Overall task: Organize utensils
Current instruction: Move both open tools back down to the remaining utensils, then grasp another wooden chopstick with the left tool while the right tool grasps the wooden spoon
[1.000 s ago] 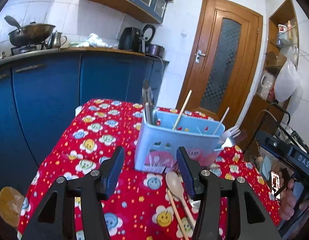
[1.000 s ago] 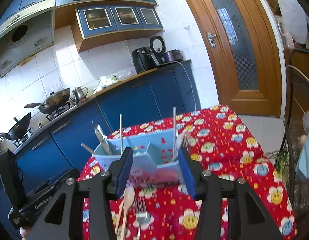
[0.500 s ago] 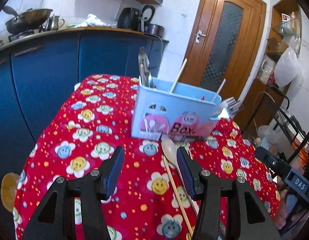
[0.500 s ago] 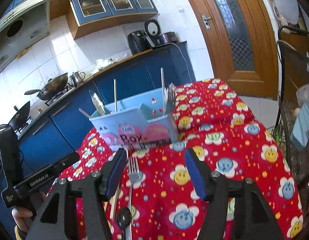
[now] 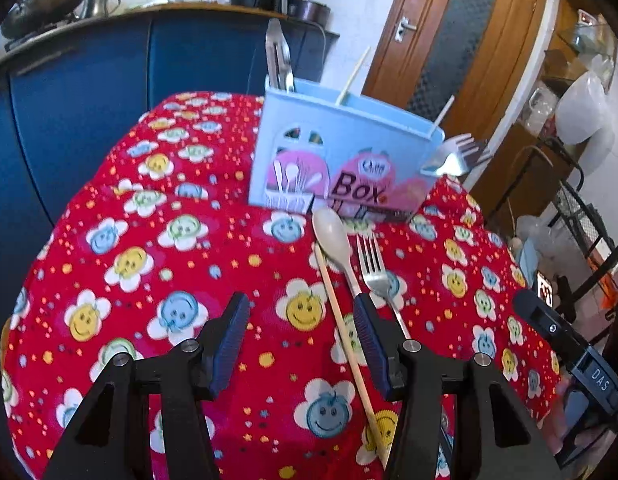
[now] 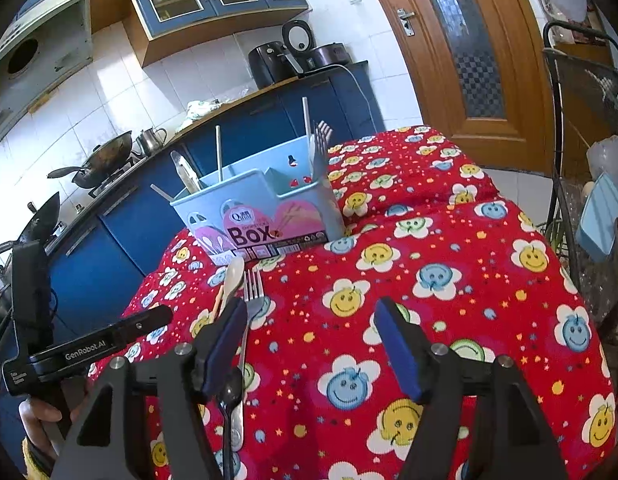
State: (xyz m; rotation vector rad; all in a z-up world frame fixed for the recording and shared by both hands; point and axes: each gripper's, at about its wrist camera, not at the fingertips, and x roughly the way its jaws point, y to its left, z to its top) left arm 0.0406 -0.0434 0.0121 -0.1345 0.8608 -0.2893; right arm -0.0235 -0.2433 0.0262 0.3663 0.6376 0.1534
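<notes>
Two views are on file, and you are addressed on each in turn.

Left wrist view: your left gripper (image 5: pixel 301 342) stands released, jaws wide apart, holding nothing, above the tablecloth (image 5: pixel 149 264) in front of the utensil box (image 5: pixel 341 164). Just in front of the box lie a wooden spoon (image 5: pixel 333 240), a chopstick (image 5: pixel 341 320) touching its left side, and a fork (image 5: pixel 375 272) just to its right, tines toward the box. The box already holds tongs (image 5: pixel 277 56), sticks and a fork (image 5: pixel 455 158) leaning out at its right end. The wooden pieces should prove light and stiff; the chopstick is thin and lies flat on soft cloth, so take it mid-shaft. The metal fork looks slick; grip its handle rather than the tines.

Right wrist view: your right gripper (image 6: pixel 313 344) is likewise released and empty, in front of the box (image 6: pixel 265 216). This view shows what the other does not: the dividers inside the box, and a dark metal spoon (image 6: pixel 229 396) lying nearest you, further from the box than the fork (image 6: pixel 253 292). The chopstick is nearly hidden here behind the left finger. The left gripper's body also shows, to the left of the box.
</notes>
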